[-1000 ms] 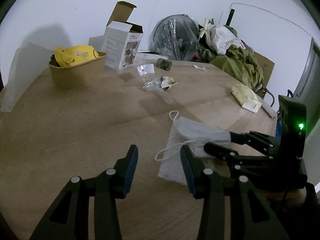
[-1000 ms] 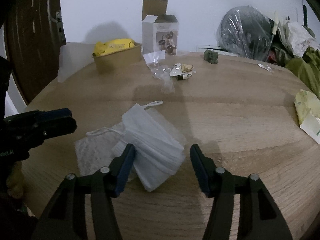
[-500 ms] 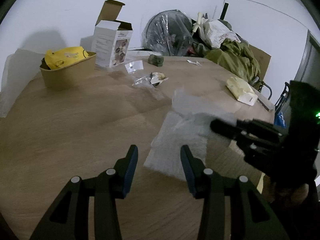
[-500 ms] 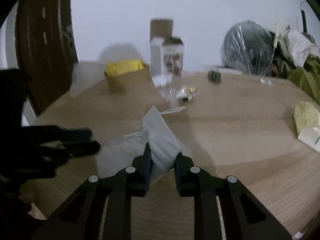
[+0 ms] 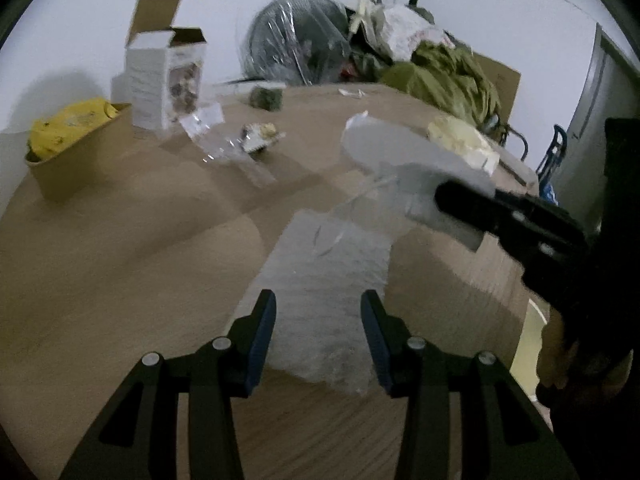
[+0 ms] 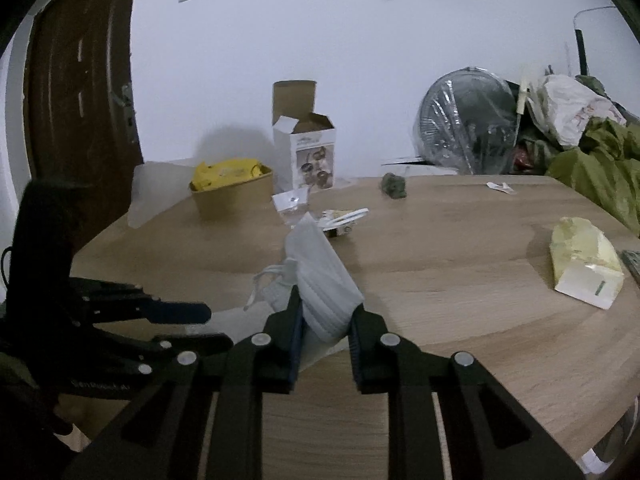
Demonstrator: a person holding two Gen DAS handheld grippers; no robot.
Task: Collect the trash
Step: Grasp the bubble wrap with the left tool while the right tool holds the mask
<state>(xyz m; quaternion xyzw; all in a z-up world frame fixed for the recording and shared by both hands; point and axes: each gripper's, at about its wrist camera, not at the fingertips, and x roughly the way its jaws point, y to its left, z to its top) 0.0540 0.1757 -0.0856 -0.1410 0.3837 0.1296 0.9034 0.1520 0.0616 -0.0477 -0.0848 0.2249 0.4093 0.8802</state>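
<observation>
The right gripper [image 6: 323,334] is clenched on the face mask [image 6: 326,280], which it holds clear of the counter [image 6: 460,276]. The grip takes only the mask's lower edge; its ear loop [image 6: 268,280] hangs free. Risk: the pleated fabric may slip from the fingers, or the loop may snag on other things in transit. The left gripper [image 5: 318,336] is released, fingers spread over the bubble wrap sheet [image 5: 332,276] lying flat on the counter. Risk: a thin, flat sheet gives little edge to pinch, so closing may miss it. Further off, the plastic wrapper [image 5: 224,142] and yellow packet [image 6: 584,260] remain uncollected, near the brown bowl [image 6: 232,196].
</observation>
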